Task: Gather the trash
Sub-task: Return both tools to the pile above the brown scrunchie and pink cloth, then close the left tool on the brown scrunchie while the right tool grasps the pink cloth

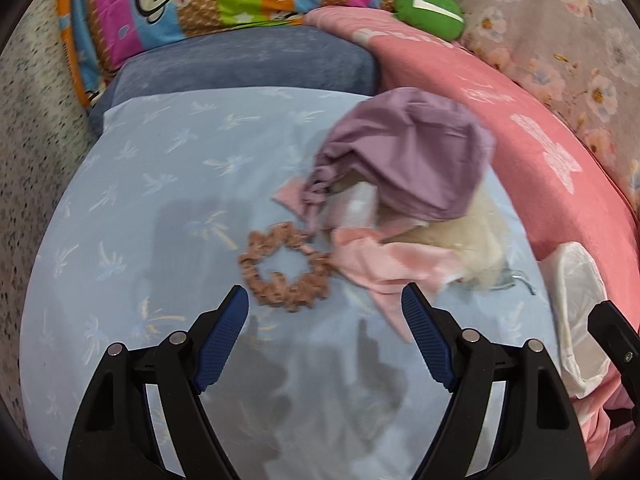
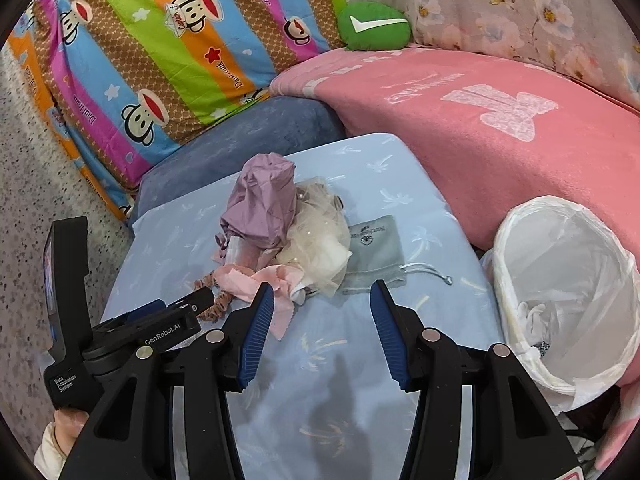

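Ahead of both tongs [image 1: 325,304] [image 2: 322,294], wide open and empty, lies the scrap pile [image 2: 280,232].

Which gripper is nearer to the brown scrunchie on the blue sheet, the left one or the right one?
Left. The left gripper hangs open just short of the brown scrunchie, its left finger nearly at the ring. The right gripper is open farther right, facing the pink cloth and grey pouch.

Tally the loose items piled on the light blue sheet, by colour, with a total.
Purple: 1, crumpled purple cloth
Pink: 1, pink fabric strip
Cream: 1, cream tulle bundle
Grey: 1, grey drawstring pouch
Brown: 1, brown scrunchie
Total: 5
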`<action>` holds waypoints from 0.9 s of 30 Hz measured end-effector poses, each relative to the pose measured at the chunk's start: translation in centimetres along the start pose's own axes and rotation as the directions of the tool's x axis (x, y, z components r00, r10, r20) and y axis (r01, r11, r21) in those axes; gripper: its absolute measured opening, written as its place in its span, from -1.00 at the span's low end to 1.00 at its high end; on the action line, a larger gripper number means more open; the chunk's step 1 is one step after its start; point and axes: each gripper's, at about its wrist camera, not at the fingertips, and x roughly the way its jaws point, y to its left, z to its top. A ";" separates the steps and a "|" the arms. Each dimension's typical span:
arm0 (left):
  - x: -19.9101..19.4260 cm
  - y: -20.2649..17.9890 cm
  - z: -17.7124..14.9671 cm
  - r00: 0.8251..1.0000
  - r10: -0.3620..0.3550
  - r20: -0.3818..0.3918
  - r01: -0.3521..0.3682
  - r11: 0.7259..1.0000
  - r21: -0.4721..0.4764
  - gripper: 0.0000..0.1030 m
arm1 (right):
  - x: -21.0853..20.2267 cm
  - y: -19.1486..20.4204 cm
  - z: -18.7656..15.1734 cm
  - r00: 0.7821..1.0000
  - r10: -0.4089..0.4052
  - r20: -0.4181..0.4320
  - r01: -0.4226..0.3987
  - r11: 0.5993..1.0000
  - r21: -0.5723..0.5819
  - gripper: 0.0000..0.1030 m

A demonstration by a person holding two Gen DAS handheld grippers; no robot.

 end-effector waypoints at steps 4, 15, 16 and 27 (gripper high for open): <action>0.9 2.4 0.1 1.000 0.020 -0.013 -0.020 0.999 -0.047 0.46 | 2.0 1.5 -0.3 1.000 0.009 -0.029 -0.009 1.000 -0.018 -0.03; 3.8 4.7 0.9 0.999 0.008 -0.047 -0.012 0.996 -0.089 0.45 | 8.0 4.4 0.2 0.996 0.008 -0.089 -0.012 0.999 -0.041 -0.03; 4.0 4.7 1.0 0.999 0.006 -0.049 -0.010 0.996 -0.088 0.45 | 8.5 4.6 0.3 0.996 0.009 -0.092 -0.012 0.999 -0.041 -0.03; 5.6 4.7 1.0 0.996 -0.016 -0.083 0.010 0.997 -0.074 0.06 | 13.1 5.2 0.5 0.990 -0.009 -0.142 0.005 0.999 -0.032 -0.16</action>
